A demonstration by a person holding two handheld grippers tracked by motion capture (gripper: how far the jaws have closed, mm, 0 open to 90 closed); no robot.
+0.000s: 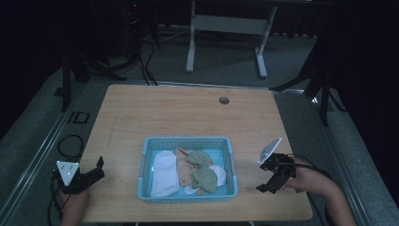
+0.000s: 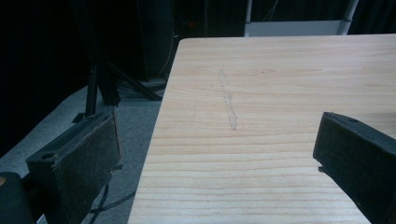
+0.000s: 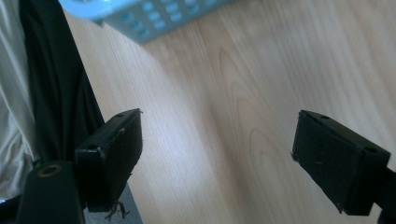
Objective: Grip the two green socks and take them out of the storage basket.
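Near the front edge of the wooden table [image 1: 188, 113] sits a light blue basket [image 1: 147, 155], full of small socks. White sock [image 1: 163, 179] along the left side, peach sock [image 1: 184, 174] in the middle, two green socks [image 1: 202, 169] bunched on top toward the right.

Off to the left, by the table's near corner: left gripper [image 1: 96, 170], jaws spread wide, holding nothing. Pointed across bare wood, well apart from the basket. In the left gripper view, just plain boards and the table's left edge between the jaws.

Off to the right: right gripper [image 1: 267, 186], jaws also spread wide, holding nothing. Tipped down toward the tabletop near the front edge. In the right gripper view, one basket corner [image 3: 140, 18] far up at the top, bare wood below.

Probably about to reach in for a sock.

Things that might go wrong:
- Grabbing two socks at once, since the green ones lie in a heap on the peach one.
- Pinching the basket wall along with a sock, then dragging the whole basket, because light plastic slides easily on smooth wood.
- Pushing the basket off the front, since so little table lies between basket and edge.
- Catching a trailing cable on the table corner during the reach.
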